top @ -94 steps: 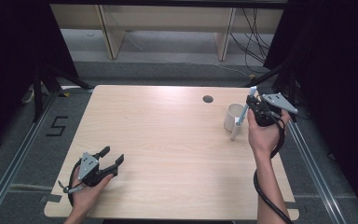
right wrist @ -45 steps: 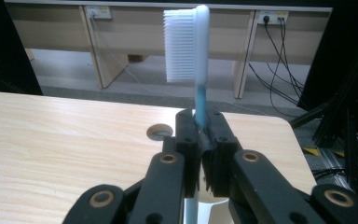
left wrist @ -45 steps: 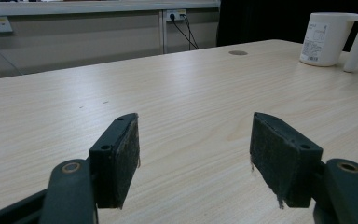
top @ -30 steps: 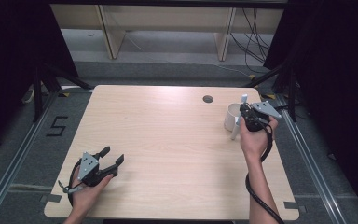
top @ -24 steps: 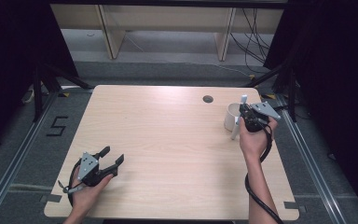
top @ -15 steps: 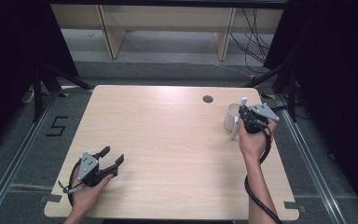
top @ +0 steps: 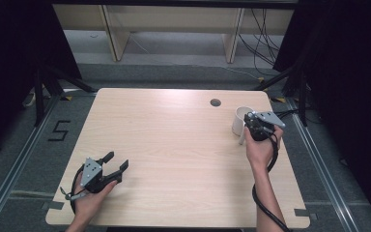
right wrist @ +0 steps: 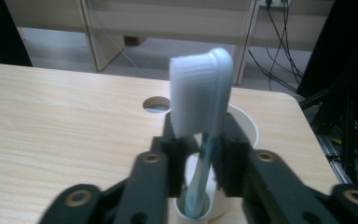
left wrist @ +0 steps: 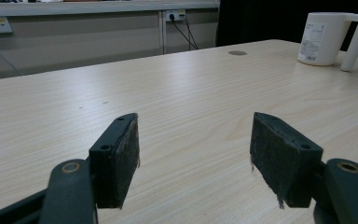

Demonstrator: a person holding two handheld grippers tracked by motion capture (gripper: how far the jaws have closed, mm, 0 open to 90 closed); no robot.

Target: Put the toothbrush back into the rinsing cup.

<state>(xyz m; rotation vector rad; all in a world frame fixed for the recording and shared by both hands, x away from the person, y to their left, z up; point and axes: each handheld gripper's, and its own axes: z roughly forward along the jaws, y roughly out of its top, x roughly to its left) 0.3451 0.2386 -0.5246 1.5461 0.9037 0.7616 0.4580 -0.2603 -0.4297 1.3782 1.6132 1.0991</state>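
The right gripper [right wrist: 200, 177] was clamped on the neck of a toothbrush [right wrist: 201, 98], bristle head up, its lower end inside the small holder of a white cup [top: 240, 121] at the table's [top: 174, 145] far right. Over three seconds that hand had lowered, seating the brush; release appeared due next. The left gripper [left wrist: 193, 161] remained parted and empty, resting near the front left corner.

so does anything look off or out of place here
Nothing stands out. The white mug stands upright on the table, and the right gripper holds a toothbrush upright over it. No spill or damage shows.
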